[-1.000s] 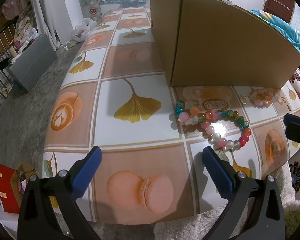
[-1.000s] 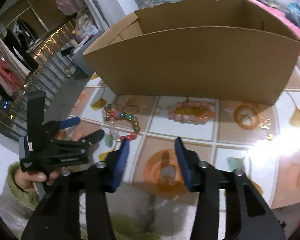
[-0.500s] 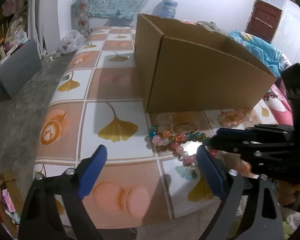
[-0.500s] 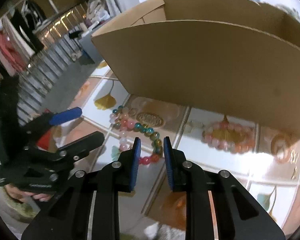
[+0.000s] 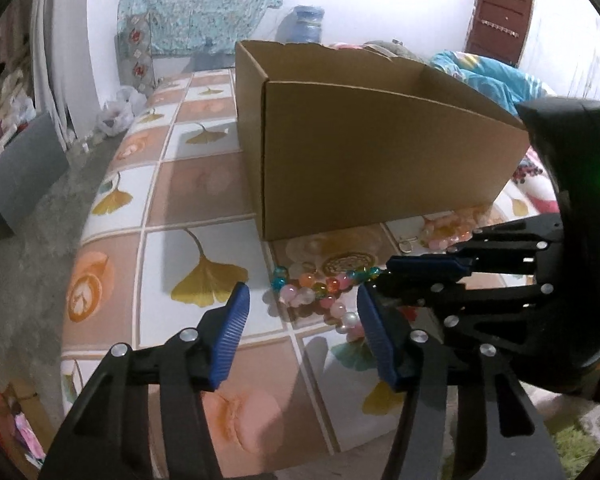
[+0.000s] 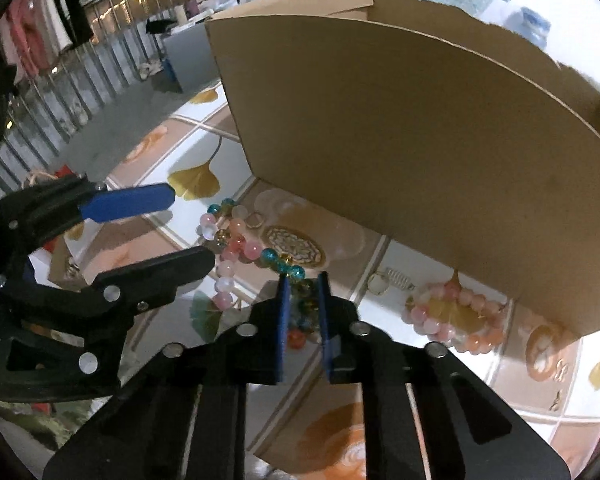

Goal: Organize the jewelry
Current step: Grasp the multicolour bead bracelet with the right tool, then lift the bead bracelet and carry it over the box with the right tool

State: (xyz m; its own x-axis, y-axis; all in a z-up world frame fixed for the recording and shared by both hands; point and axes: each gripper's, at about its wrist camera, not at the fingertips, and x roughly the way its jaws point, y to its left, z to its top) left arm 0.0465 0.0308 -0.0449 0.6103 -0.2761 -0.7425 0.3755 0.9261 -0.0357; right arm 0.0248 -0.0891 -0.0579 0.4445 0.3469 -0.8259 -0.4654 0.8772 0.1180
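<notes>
The cardboard box (image 6: pixel 420 152) – matte, stiff, open-topped – stands at twelve o'clock as the likely drop. The right gripper (image 6: pixel 302 312) is closing its pads on the multicoloured bead bracelet (image 5: pixel 320 290) lying on the glossy tablecloth (image 5: pixel 204 184); best to lift slowly, since round glassy beads slip. The left gripper (image 5: pixel 300 332) – closing, nothing between its fingers – hovers at nine o'clock.
</notes>
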